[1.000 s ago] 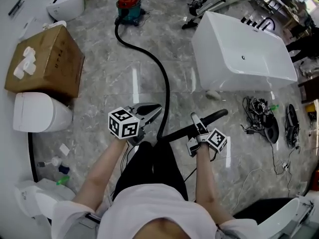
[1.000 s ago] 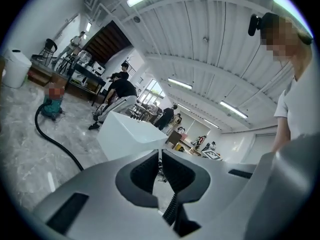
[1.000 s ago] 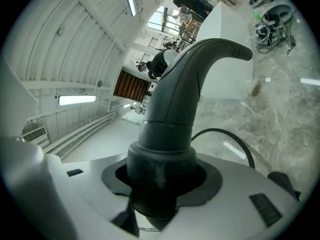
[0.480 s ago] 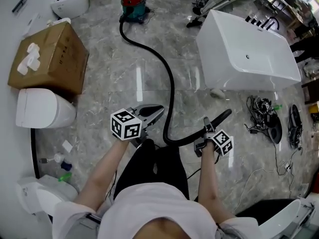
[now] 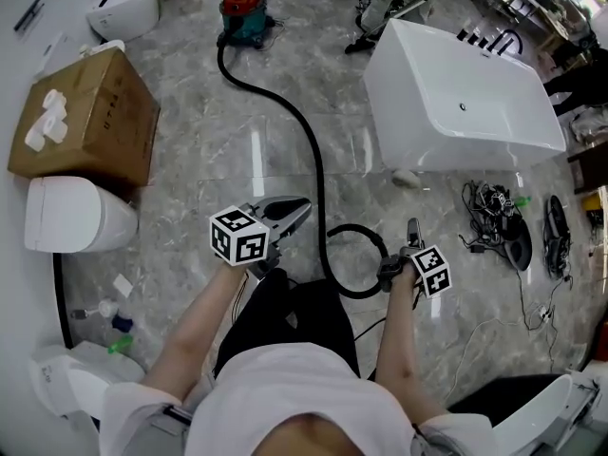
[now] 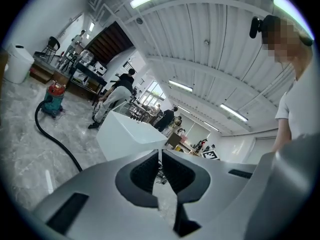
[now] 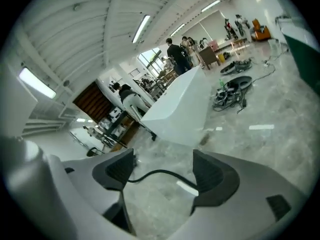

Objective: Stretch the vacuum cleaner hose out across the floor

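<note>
Head view has the hose (image 5: 318, 174) running from the vacuum cleaner (image 5: 245, 9) at the top down over the marble floor (image 5: 190, 150), then curling into 1 closed loop just left of the right gripper (image 5: 408, 245). The loop's right edge lies against that gripper's body, though whether they touch cannot be told. Right gripper view shows the right gripper (image 7: 164, 173) with its 2 jaws spread wide, having just been opening; the hose (image 7: 150, 174) shows as a thin black curve on the floor in the gap between them, and neither pad presses on it. The left gripper (image 5: 302, 204) hangs just left of the hose's straight run, apart from it. Left gripper view shows the left gripper (image 6: 160, 159) with its jaws closed together on nothing, and the hose (image 6: 55, 139) curves away at the left towards the vacuum cleaner (image 6: 52, 99). The hose's free end cannot be made out in the loop, the person's dark trousers (image 5: 285, 321) merge with the loop's lower edge, and the right gripper's fingertips are too small in the head view to tell apart
</note>
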